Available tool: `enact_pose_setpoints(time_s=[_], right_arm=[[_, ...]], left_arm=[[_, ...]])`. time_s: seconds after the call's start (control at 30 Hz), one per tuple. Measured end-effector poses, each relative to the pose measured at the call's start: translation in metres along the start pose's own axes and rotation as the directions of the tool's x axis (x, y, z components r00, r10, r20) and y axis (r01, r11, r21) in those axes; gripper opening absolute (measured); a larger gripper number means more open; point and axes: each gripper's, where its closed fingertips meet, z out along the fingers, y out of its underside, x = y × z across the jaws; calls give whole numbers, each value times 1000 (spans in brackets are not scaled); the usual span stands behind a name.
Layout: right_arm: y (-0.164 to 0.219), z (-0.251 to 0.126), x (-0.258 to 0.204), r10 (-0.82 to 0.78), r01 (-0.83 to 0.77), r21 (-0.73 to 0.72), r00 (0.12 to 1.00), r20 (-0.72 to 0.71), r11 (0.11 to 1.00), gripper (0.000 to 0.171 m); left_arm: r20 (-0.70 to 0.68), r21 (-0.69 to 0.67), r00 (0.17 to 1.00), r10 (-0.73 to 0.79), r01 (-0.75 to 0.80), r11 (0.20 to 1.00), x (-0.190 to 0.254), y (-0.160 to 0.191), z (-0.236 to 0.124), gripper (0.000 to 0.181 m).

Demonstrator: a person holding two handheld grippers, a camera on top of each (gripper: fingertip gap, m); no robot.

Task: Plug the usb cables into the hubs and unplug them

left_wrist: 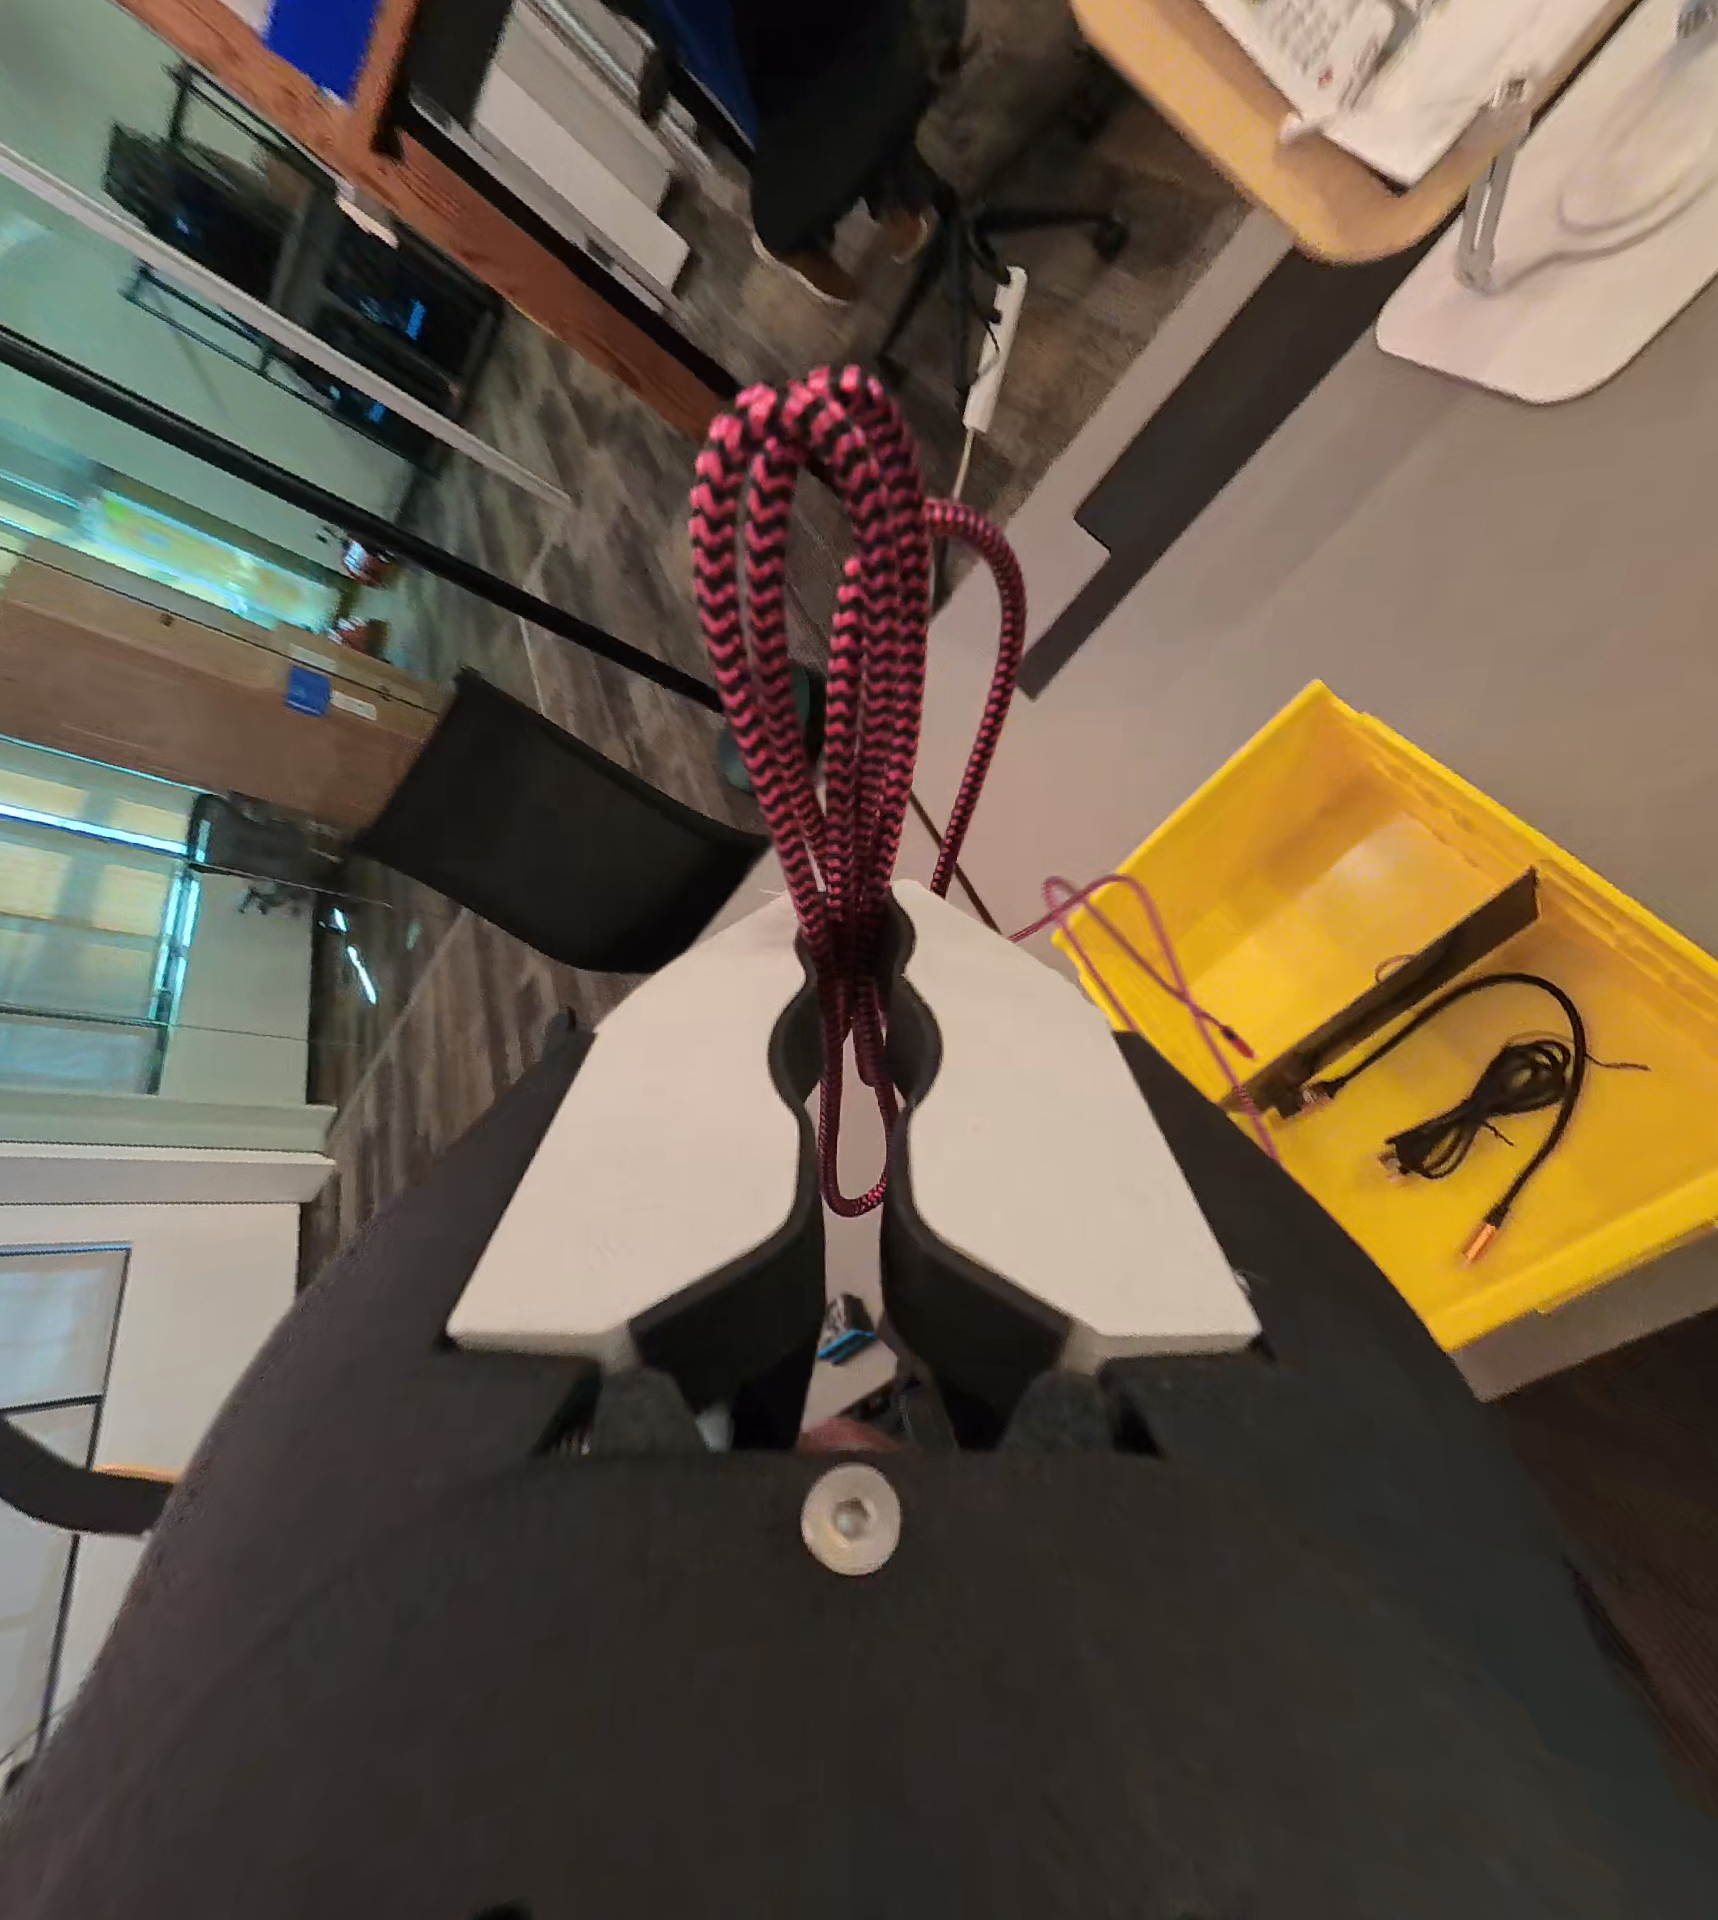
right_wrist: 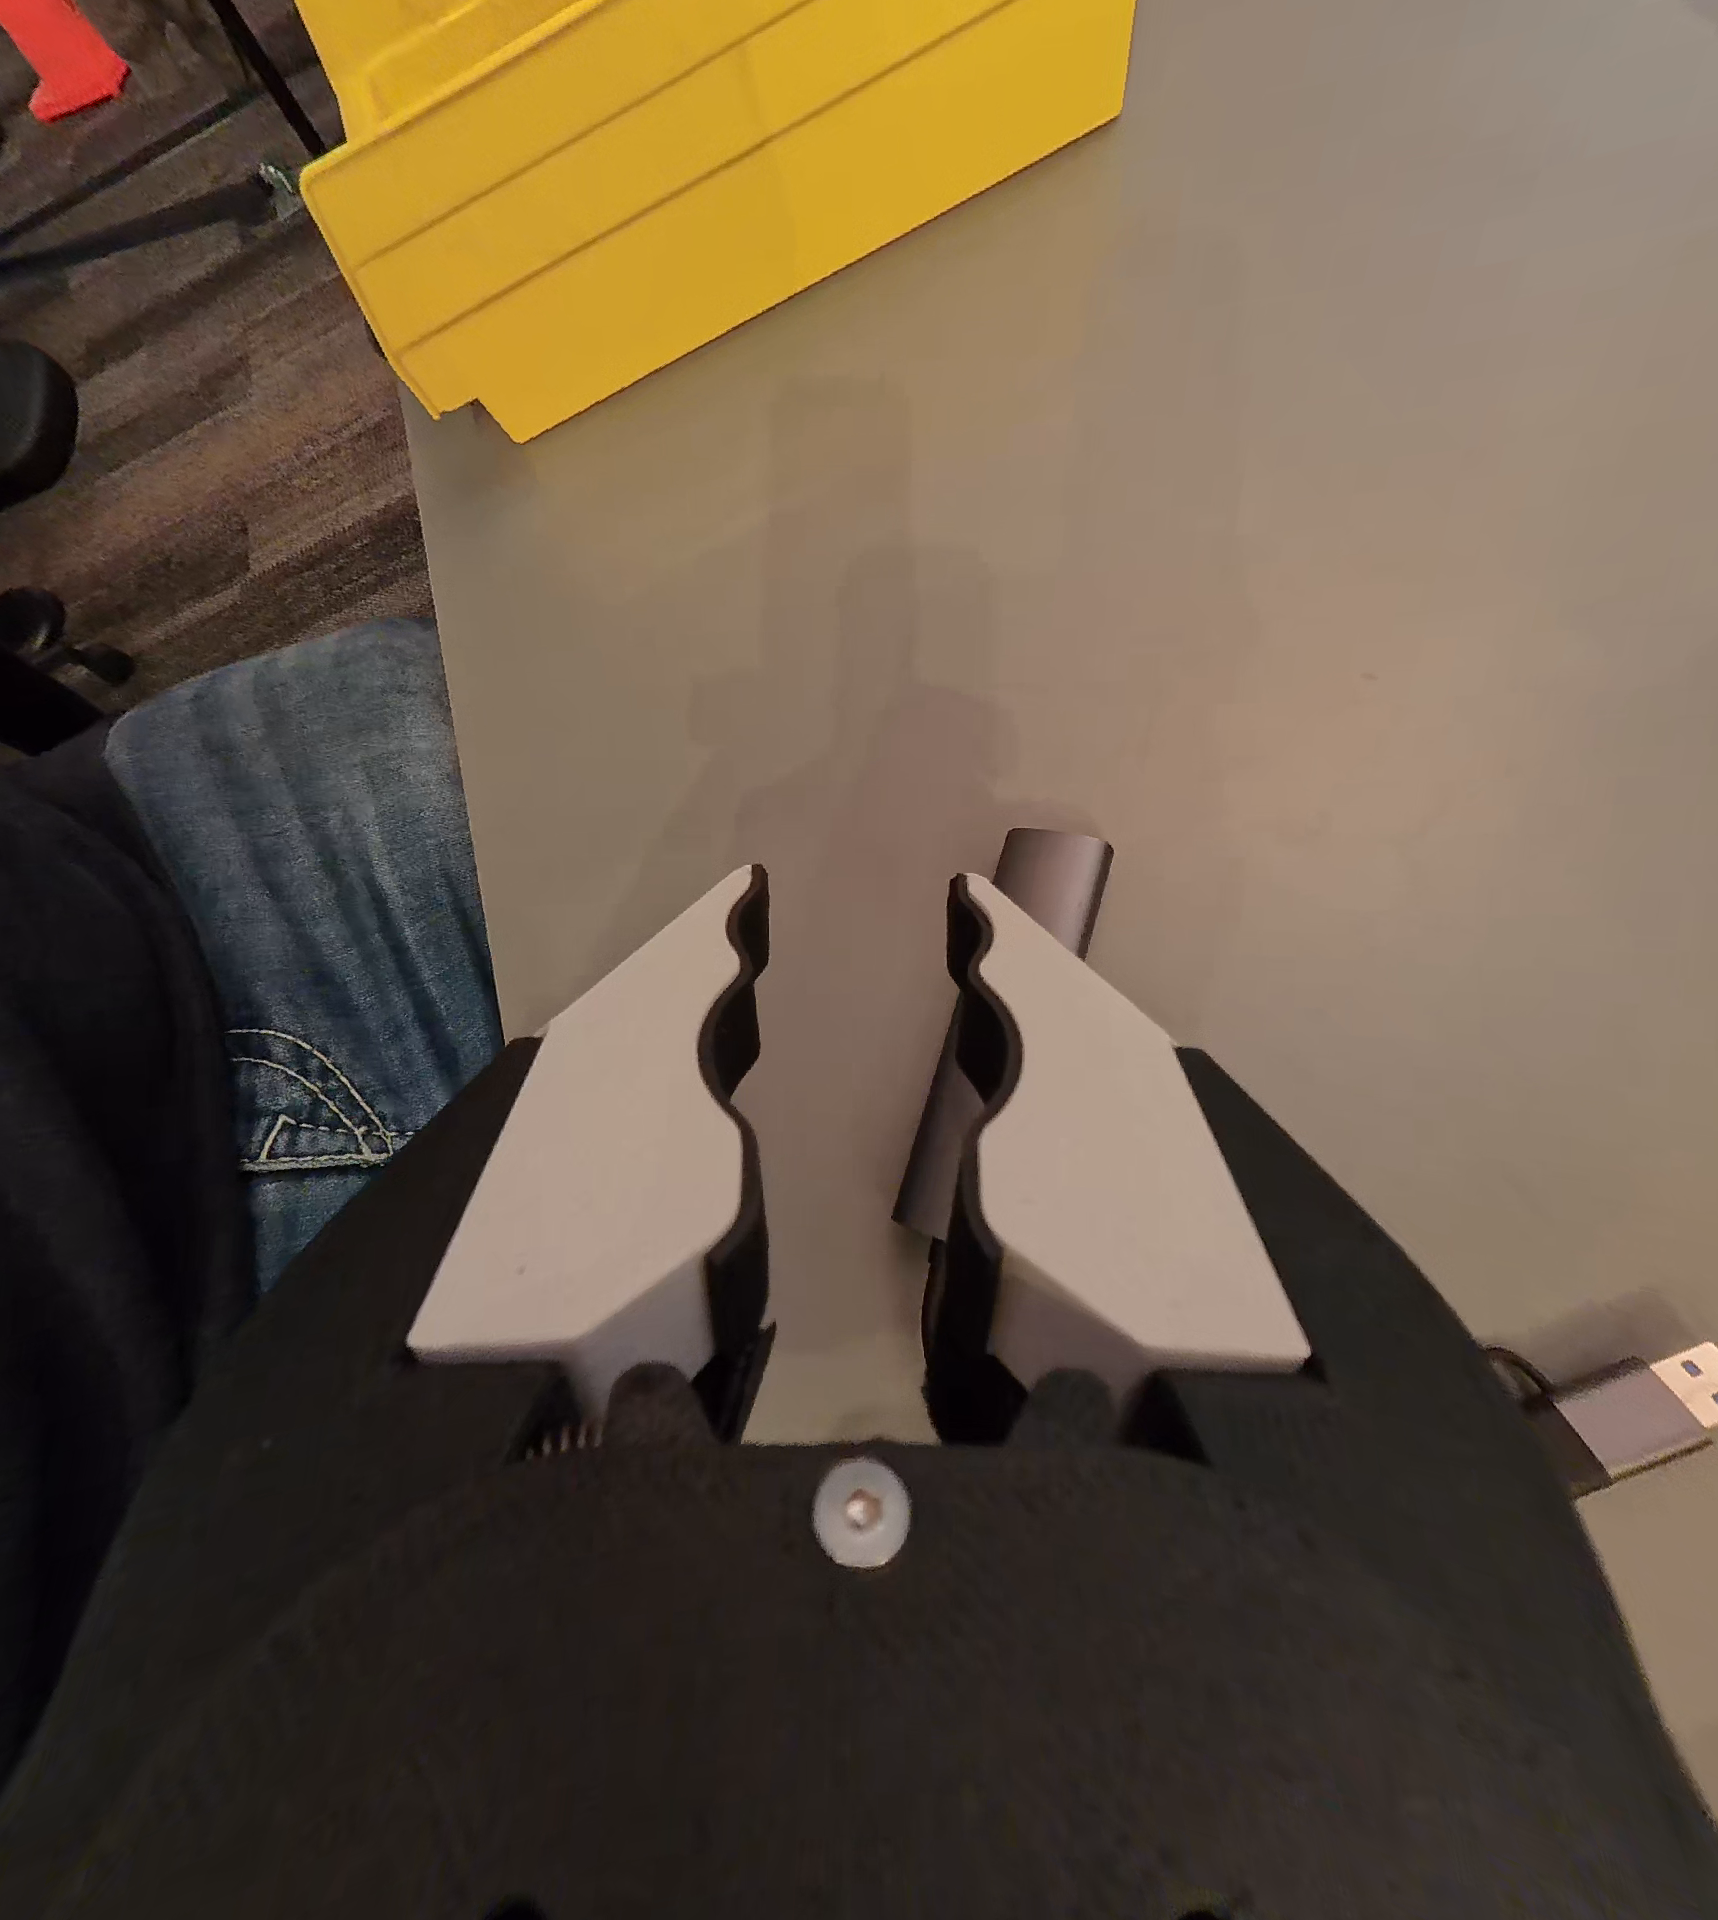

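Nothing is plugged in yet, judging by the loose ends. The left gripper (left_wrist: pixel 853 925), jaws clamped on the coiled pink-and-black braided cable (left_wrist: pixel 813 665), hangs beside the yellow plastic bin (left_wrist: pixel 1603 1278), which holds a black cable (left_wrist: pixel 1489 1101). The right gripper (right_wrist: pixel 857 894), jaws apart, hovers over the grey metal hub (right_wrist: pixel 1057 883) on the counter (right_wrist: pixel 1354 623) near that bin.

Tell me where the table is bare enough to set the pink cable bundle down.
Bare grey table lies between the yellow bin and the grey USB hub, widening to the right. It is crowded close in, where the open right hand-held gripper hovers beside the hub and its USB plug. The left hand-held gripper grips the pink braided cable.
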Motion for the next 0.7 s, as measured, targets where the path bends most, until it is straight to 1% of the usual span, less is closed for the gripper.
enact_pose_setpoints(time_s=[0.1, 0.17, 0.27, 0.37, 0.47, 0.6, 0.7], right_arm=[[0, -3, 0, -1, 1, 6, 1000, -3, 1000, 33], [0, -5, 1, -1, 1, 11, 1000, -7, 1000, 33], [3, -8, 2, 2, -2, 9, 1000, -16, 1000, 34], [8, -11, 2, 3, -3, 7, 1000, -23, 1000, 35], [14, -17, 1, 6, -6, 7, 999, -34, 1000, 36], [24, -27, 2, 14, -13, 15, 999, -49, 1000, 36], [34, -30, 6, 26, -25, 13, 998, -59, 1000, 36]], left_arm=[[25, 57, 1000, 5, -7, 998, -5, -23, -13, 6], [12, 108, 1000, 5, -6, 994, 1, -43, -16, 6], [1, 159, 999, 45, -44, 986, 17, -76, -13, 6], [-28, 225, 996, 89, -81, 971, 37, -114, -5, 6], [-96, 292, 988, 118, -85, 953, 64, -146, 2, 6], [-171, 349, 973, 156, -88, 933, 106, -170, 11, 6], [-253, 374, 956, 151, -48, 926, 138, -181, 25, 6]])
